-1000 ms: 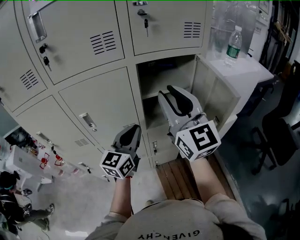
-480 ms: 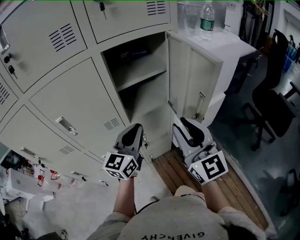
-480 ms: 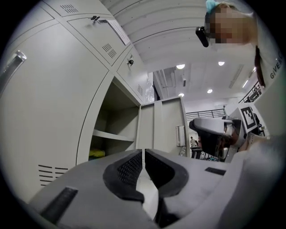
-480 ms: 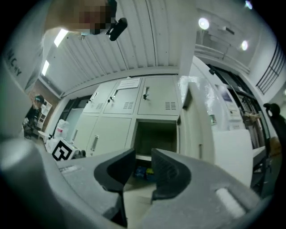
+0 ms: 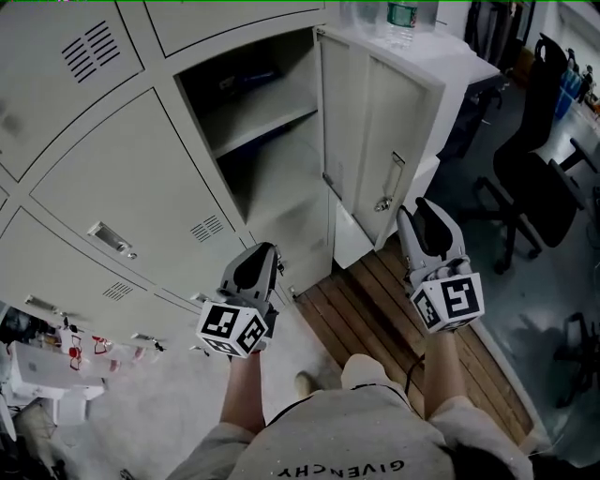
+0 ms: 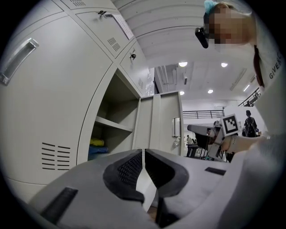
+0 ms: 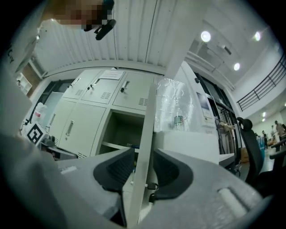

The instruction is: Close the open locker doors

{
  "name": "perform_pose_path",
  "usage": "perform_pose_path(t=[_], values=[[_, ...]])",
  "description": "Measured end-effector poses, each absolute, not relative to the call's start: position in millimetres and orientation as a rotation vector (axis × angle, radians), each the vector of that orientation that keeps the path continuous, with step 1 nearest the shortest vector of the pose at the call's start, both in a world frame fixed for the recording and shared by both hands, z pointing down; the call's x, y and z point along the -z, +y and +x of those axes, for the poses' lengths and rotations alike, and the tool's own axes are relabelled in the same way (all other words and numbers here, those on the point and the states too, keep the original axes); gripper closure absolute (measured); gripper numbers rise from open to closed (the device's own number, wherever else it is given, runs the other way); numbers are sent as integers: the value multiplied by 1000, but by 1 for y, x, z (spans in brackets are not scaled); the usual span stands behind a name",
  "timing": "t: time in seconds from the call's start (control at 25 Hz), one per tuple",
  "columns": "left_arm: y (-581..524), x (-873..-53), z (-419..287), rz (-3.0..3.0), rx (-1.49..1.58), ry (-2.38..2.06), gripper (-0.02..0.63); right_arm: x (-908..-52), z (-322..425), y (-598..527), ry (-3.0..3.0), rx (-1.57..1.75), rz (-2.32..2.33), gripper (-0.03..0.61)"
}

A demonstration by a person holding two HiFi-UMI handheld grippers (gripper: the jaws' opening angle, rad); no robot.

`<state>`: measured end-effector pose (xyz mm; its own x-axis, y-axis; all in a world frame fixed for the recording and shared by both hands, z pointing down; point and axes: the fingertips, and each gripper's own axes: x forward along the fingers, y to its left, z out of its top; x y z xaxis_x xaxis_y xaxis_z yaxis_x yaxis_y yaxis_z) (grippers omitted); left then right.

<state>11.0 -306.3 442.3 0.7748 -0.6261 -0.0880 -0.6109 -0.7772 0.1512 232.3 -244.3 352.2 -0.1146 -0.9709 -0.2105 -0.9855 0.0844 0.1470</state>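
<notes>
One grey locker door (image 5: 375, 141) stands swung out to the right of its open compartment (image 5: 253, 112), with its handle (image 5: 387, 187) near the free edge. My right gripper (image 5: 422, 208) is at that free edge, just right of the handle. In the right gripper view the door's edge (image 7: 145, 134) runs up through the gap of the right gripper (image 7: 144, 154). Its jaws have just been opening, and the pads do not press on the door. My left gripper (image 5: 255, 267) hovers low before the closed lockers, left of the compartment. The left gripper (image 6: 143, 154) is shut on nothing.
A water bottle (image 5: 401, 13) stands on the white cabinet behind the door. A black office chair (image 5: 544, 178) is at the right. Wooden floor slats (image 5: 375, 309) lie under the door. Blue and yellow items (image 6: 96, 147) sit low inside the compartment. The neighbouring locker doors are closed.
My right gripper has come out from in front of the compartment and moved down and right to the door's free edge. The left gripper has sunk a little. The head view has swung left.
</notes>
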Motion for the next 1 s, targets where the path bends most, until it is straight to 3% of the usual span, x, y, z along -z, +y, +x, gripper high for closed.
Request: perform_pose_path(t=[0.44,1.0], values=[[-309,-459,-17,2810,174,-1039,597,-364,228,-266,2294,-299,-2019,448],[-317,-466,-62,2792,179,-1058,597,-368,187,-265,2285,-310,-2029,486]])
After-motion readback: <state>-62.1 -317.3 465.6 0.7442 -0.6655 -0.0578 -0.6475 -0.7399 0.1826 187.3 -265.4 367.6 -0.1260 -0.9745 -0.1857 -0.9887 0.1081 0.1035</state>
